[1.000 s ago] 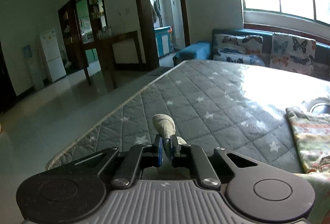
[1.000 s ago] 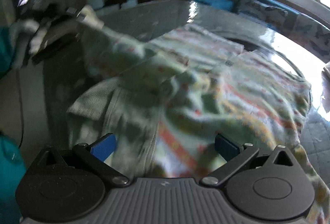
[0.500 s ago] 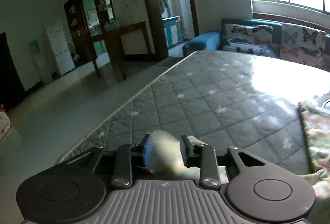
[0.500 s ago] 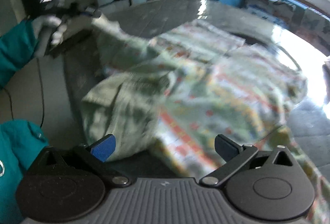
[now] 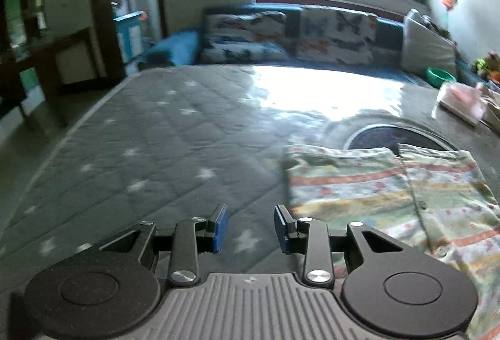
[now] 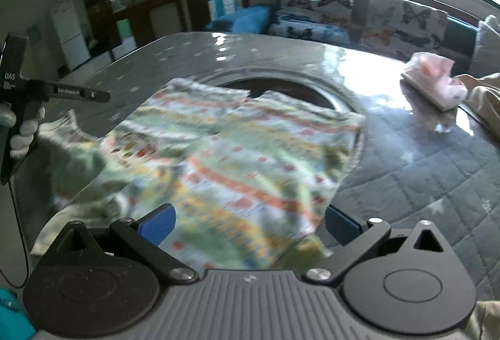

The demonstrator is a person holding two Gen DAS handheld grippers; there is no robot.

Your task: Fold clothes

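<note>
Released from the left gripper (image 5: 251,225), the striped garment (image 6: 237,152) lies on the star-quilted mattress (image 5: 162,146). Both it and the right gripper (image 6: 248,225) gape empty; "DAS" reads at left of the right wrist frame.

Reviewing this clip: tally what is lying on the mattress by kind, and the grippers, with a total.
Striped patterned garment: 1
Pink folded cloth: 1
Beige fabric at the right edge: 1
Grippers, both open and empty: 2, left gripper and right gripper
Total: 5, all on or over the star-quilted mattress.
</note>
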